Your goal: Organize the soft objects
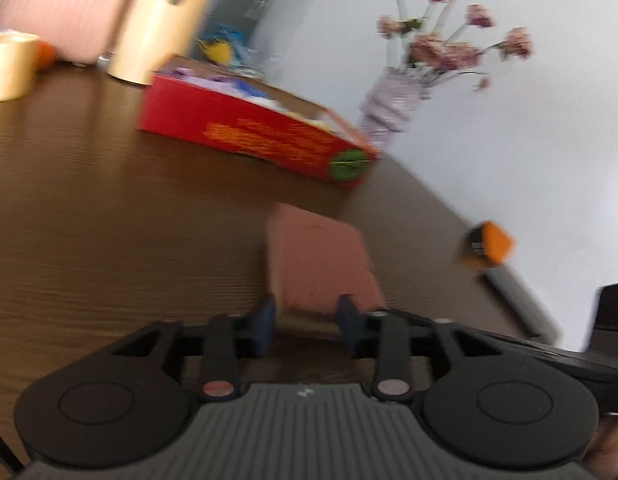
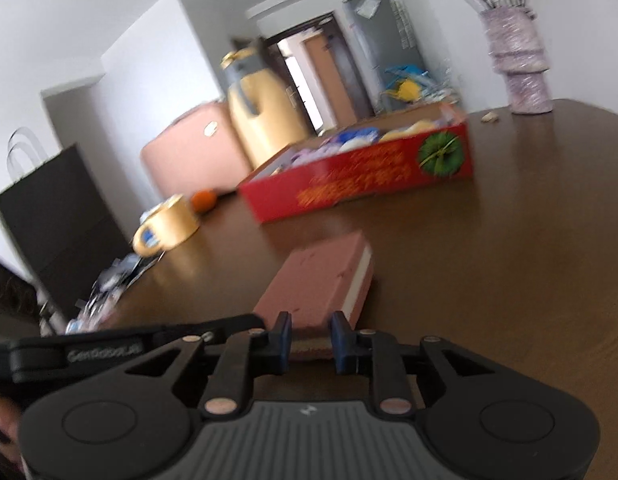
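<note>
1. Your left gripper is nearest in the left wrist view: its blue-tipped fingers stand apart, with the near end of the pink rectangular foam block in the gap. Blur hides whether the pads press it.
2. Your right gripper holds its fingers closer together, straddling the near end of that same pink block, which shows a white layer along one side. Contact is too blurred to tell.
3. The block lies flat on the dark brown wooden worktop, reaching away from both grippers.
4. Beyond it, well apart, sits an open red cardboard box with soft items inside.
5. To its left in the right wrist view stand a yellow mug, an orange fruit and a tall yellow jug.
6. Farthest, a ribbed lilac vase holds dried pink flowers.
</note>
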`<state>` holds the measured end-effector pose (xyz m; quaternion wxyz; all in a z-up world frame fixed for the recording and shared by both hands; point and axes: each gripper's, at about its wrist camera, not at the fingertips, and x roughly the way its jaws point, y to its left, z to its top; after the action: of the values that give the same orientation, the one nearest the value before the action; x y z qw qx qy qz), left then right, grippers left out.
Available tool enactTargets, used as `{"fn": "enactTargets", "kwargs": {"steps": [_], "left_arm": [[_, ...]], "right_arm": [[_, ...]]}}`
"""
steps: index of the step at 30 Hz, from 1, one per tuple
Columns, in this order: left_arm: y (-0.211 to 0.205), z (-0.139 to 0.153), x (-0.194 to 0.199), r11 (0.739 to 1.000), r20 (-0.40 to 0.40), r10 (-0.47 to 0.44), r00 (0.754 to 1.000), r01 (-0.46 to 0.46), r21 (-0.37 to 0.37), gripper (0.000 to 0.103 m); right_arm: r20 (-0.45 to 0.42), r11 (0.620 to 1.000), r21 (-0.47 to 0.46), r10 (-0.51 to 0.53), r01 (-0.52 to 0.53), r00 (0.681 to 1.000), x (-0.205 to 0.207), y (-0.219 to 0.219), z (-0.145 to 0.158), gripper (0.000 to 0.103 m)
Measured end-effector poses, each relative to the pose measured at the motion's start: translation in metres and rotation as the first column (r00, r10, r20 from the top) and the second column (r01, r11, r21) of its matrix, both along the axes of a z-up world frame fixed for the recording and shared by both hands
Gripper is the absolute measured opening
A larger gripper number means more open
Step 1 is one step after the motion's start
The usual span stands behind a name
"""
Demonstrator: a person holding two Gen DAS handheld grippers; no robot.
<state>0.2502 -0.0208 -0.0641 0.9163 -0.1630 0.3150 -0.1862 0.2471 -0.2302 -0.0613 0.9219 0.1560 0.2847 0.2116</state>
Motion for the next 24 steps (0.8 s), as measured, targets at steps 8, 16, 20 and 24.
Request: {"fn": "enactTargets", "kwargs": {"steps": [8, 16, 20, 24], "left_arm": [[0.057, 0.022, -0.01, 0.955, 0.051, 0.29, 0.956, -0.293, 0.05, 0.076], [0.02, 0.027, -0.008, 0.993, 0.023, 0.116, 0.993, -0.116, 0.001, 0.078], [0.002, 0.018, 0.008, 0.993, -0.012, 0.113, 0.993, -0.114, -0.032, 0.07], [0.001, 0.007, 0.023, 0.993, -0.073, 0.098, 0.992, -0.103, -0.064, 0.044]], "right_arm": [[0.039, 0.969, 0.019, 0.245, -0.246, 0.969, -0.003, 0.066, 0.002, 0.023], [0.097, 0.997, -0.071, 0.001, 0.006, 0.995, 0.006, 0.016, 0.029, 0.045], [0.05, 0.99, -0.143, -0.001, 0.008, 0.999, 0.038, -0.004, 0.026, 0.049], [-0.017, 0.998, -0.067, 0.003, -0.004, 1.0, 0.062, -0.012, 0.016, 0.035]]}}
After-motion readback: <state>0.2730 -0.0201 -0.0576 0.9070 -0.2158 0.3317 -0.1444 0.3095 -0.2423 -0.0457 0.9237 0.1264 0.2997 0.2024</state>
